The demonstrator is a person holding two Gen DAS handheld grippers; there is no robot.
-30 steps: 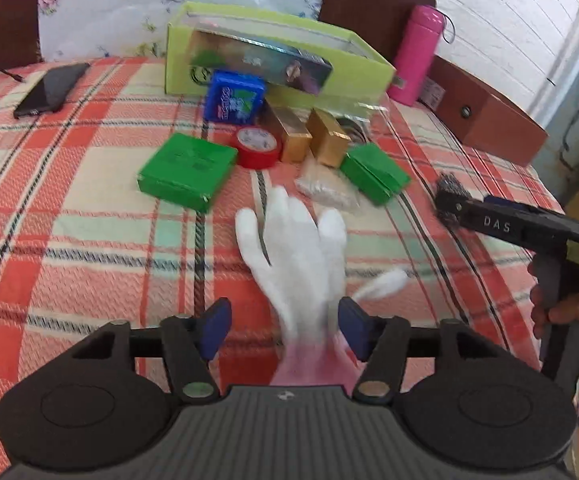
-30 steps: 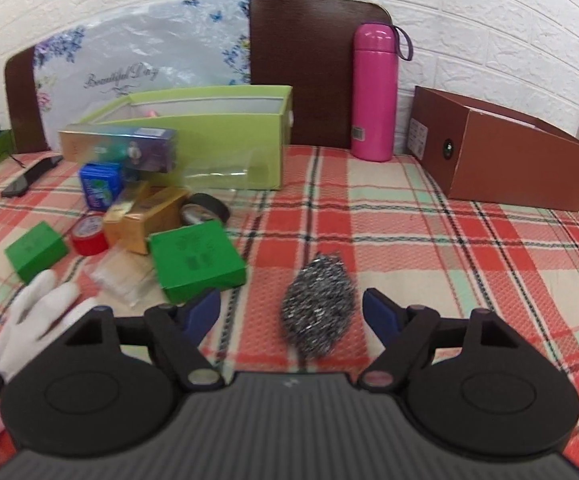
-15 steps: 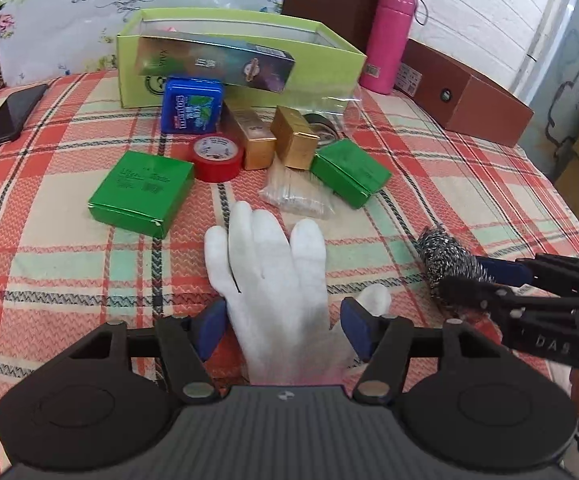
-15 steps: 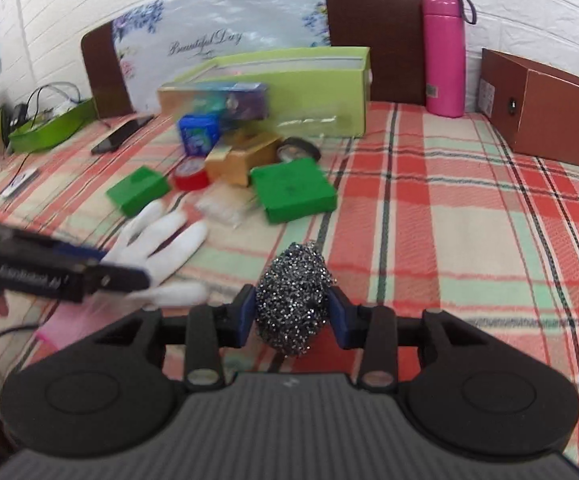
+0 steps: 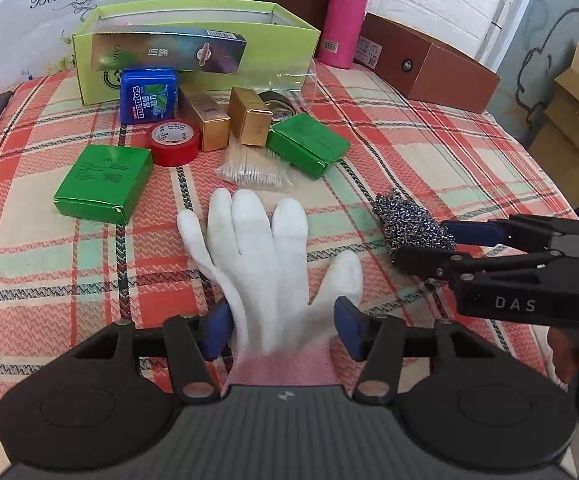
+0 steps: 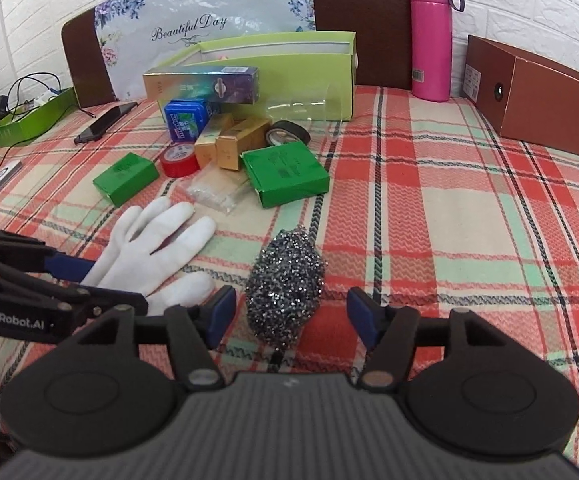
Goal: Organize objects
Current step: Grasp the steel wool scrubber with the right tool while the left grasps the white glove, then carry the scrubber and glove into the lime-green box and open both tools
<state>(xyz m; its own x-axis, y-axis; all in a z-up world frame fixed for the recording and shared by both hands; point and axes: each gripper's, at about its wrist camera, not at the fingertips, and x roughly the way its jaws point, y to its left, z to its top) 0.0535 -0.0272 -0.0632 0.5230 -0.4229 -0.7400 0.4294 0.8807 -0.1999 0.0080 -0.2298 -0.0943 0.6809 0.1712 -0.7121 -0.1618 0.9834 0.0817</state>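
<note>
A white glove with a pink cuff (image 5: pixel 265 268) lies flat on the plaid tablecloth. My left gripper (image 5: pixel 283 330) is open with its blue pads on either side of the glove's wrist. A steel wool scrubber (image 6: pixel 285 286) rests on the cloth between the open pads of my right gripper (image 6: pixel 291 316), which do not touch it. The scrubber (image 5: pixel 411 224) and right gripper also show at the right of the left wrist view. The glove (image 6: pixel 153 244) shows at the left of the right wrist view.
Beyond lie two green boxes (image 5: pixel 103 180) (image 5: pixel 307 144), red tape (image 5: pixel 174 142), gold boxes (image 5: pixel 249 120), a toothpick bag (image 5: pixel 255 168), a blue mint tin (image 5: pixel 149 95), black tape (image 6: pixel 287 133) and an open lime-green box (image 5: pixel 193 36). A pink bottle (image 6: pixel 429 36) and brown box (image 6: pixel 529 96) stand at the back right.
My right gripper was shut on the scrubber half a second ago; now its jaws have opened and the scrubber sits free on the cloth. My left gripper stays open around the glove.
</note>
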